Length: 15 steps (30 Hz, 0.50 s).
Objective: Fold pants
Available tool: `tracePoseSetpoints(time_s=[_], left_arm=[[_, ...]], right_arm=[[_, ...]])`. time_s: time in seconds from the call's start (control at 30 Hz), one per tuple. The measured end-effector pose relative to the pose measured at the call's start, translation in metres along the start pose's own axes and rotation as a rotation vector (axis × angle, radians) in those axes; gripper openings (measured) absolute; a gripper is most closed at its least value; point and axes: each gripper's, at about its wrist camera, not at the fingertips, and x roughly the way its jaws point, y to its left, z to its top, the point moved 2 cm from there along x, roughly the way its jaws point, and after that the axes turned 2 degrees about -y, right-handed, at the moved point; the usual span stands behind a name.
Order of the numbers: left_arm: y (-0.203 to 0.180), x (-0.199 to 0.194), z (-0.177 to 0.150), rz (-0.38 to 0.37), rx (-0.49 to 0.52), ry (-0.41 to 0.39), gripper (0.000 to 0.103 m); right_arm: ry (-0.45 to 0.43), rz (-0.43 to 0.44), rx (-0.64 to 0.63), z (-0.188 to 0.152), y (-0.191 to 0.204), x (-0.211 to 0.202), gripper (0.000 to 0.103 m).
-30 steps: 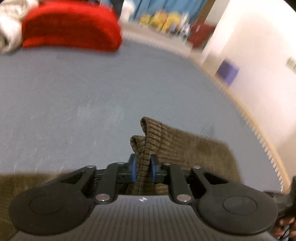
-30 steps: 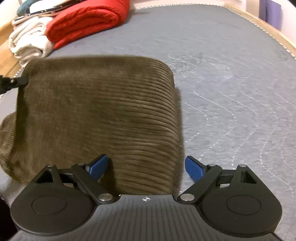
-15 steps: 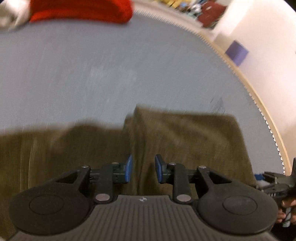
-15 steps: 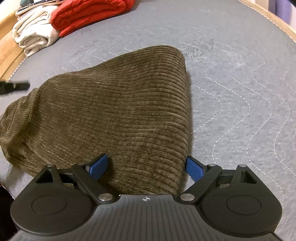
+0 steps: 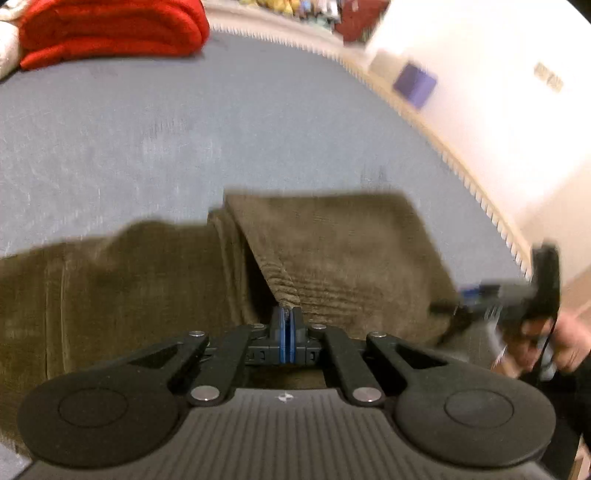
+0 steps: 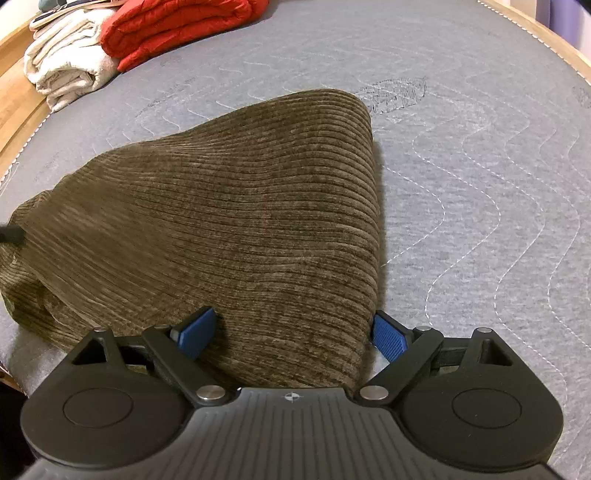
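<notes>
Left gripper (image 5: pixel 287 325) clamped shut, pinching pants (image 5: pixel 332 251) edge; right gripper (image 6: pixel 295 334) jaws wide, straddling cloth, no grip
Pants half-folded on mattress (image 6: pixel 480 129); suggest right close on fold corner b4 lifting, keep edges aligned

- L gripper (image 5: pixel 287 325): angled down, jaws just snapped closed, pads pressed together.
- R gripper (image 6: pixel 295 334): angled down, jaws spread wide.
- R hand (image 5: pixel 554 347) visible, blurred.

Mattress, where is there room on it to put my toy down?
The grey mattress lies bare right of the brown pants, out to the wooden edge, and also between the pants and the red blanket. The far left corner is crowded: red blanket beside folded cream cloth.
</notes>
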Motion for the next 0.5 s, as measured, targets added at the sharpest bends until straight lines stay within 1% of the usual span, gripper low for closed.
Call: tracePoseSetpoints(time_s=[0.07, 0.1, 0.13, 0.17, 0.2, 0.23, 0.27, 0.3, 0.37, 0.43, 0.47, 0.5], left_arm=[[-0.003, 0.023, -0.017, 0.031, 0.068, 0.12, 0.003], [0.002, 0.024, -0.022, 0.057, 0.079, 0.14, 0.004], [0.005, 0.025, -0.022, 0.081, 0.072, 0.141, 0.006], [0.008, 0.024, -0.019, 0.077, 0.04, 0.122, 0.013], [0.016, 0.021, -0.015, 0.05, -0.02, 0.099, 0.04], [0.024, 0.02, -0.011, 0.026, -0.092, 0.082, 0.073], [0.031, 0.022, -0.01, 0.014, -0.148, 0.073, 0.08], [0.038, 0.024, -0.009, 0.004, -0.175, 0.074, 0.08], [0.041, 0.038, -0.012, -0.017, -0.22, 0.111, 0.079], [0.041, 0.051, -0.022, -0.028, -0.243, 0.171, 0.063], [0.038, 0.056, -0.026, -0.023, -0.236, 0.177, 0.057], [0.033, 0.057, -0.025, -0.022, -0.21, 0.164, 0.032]], right_arm=[[0.005, 0.002, 0.009, -0.001, -0.002, -0.001, 0.091], [0.009, 0.001, 0.012, -0.002, -0.003, -0.001, 0.091], [0.013, 0.002, 0.017, -0.003, -0.003, -0.001, 0.091], [0.015, 0.003, 0.022, -0.004, -0.004, -0.002, 0.091], [0.015, 0.002, 0.025, -0.004, -0.005, -0.003, 0.091], [0.015, 0.0, 0.026, -0.005, -0.005, -0.004, 0.091], [0.014, 0.0, 0.027, -0.005, -0.004, -0.006, 0.091], [0.014, 0.0, 0.028, -0.006, -0.003, -0.007, 0.091], [0.018, 0.003, 0.032, -0.008, -0.003, -0.008, 0.091], [0.028, 0.009, 0.044, -0.009, -0.004, -0.008, 0.091], [0.032, 0.013, 0.051, -0.01, -0.005, -0.009, 0.091], [0.036, 0.018, 0.056, -0.01, -0.006, -0.009, 0.091]])
